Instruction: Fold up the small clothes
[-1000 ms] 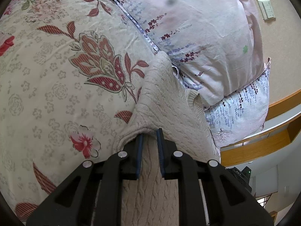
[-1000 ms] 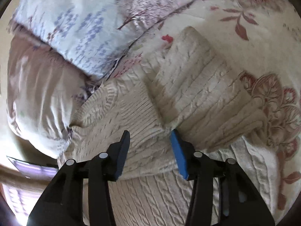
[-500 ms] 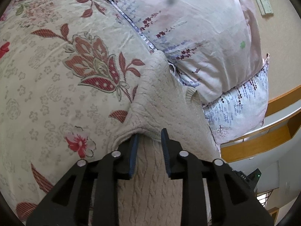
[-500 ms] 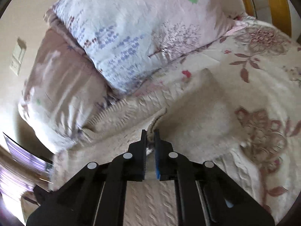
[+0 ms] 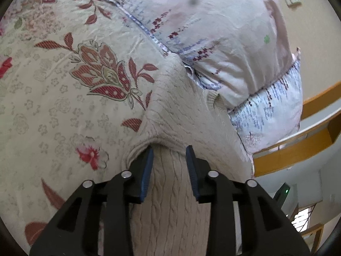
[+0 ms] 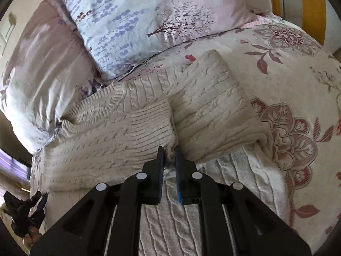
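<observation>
Floral bedspread [image 5: 64, 98] with pillows [image 6: 136, 15] at its head. A cream cable-knit sweater [image 6: 119, 132] lies on it, both sleeves folded across the body. Left gripper [image 5: 169, 155] parted, straddling a sleeve; right gripper [image 6: 169, 156] pinched on the sleeve cuff.

The right tool [image 6: 169, 152] pinched the sweater [image 6: 127, 132] where two folded sleeves met, on the bed [image 6: 298, 68]; pillows [image 6: 138, 15] lay beyond.
</observation>
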A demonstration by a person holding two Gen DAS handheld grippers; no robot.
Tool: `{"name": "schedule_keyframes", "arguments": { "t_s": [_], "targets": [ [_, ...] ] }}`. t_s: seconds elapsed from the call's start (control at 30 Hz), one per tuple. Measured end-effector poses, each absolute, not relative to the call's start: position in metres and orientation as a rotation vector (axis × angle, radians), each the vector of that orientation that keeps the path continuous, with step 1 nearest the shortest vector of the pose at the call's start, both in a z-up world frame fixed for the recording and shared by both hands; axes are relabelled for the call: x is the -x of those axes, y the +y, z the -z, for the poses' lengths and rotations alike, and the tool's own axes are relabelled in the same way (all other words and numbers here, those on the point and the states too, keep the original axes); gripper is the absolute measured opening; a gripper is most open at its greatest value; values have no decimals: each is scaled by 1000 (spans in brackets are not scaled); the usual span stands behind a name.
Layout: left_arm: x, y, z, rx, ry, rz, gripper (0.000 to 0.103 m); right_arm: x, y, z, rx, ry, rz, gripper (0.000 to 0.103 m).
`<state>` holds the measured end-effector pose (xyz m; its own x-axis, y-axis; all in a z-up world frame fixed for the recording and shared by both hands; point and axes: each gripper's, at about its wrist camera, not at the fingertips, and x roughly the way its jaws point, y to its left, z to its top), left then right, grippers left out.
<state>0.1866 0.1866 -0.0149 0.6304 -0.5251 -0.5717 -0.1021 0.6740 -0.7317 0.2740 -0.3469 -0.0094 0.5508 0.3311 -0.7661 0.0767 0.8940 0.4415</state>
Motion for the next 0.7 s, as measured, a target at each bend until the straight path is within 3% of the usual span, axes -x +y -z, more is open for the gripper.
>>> {"name": "schedule_keyframes", "arguments": {
  "t_s": [0.03,0.1,0.17,0.23,0.47,0.7],
  "targets": [
    [-183,187,13,798,873,276,44,-272,-349,7,-463,983,-165,20],
    [-172,189,7,761,865,298,47,-265,-358,-1,-471,968,-194,40],
    [-163,193,3,724,864,313,50,-256,-370,-10,-479,944,-215,47],
    [-152,197,-1,667,866,309,55,-250,-379,-17,-492,939,-238,48],
    [-109,204,-4,542,904,334,56,-201,-433,-16,-516,957,-234,48],
    [-77,194,8,585,943,420,55,-155,-464,6,-600,1007,-272,48]
  ]
}}
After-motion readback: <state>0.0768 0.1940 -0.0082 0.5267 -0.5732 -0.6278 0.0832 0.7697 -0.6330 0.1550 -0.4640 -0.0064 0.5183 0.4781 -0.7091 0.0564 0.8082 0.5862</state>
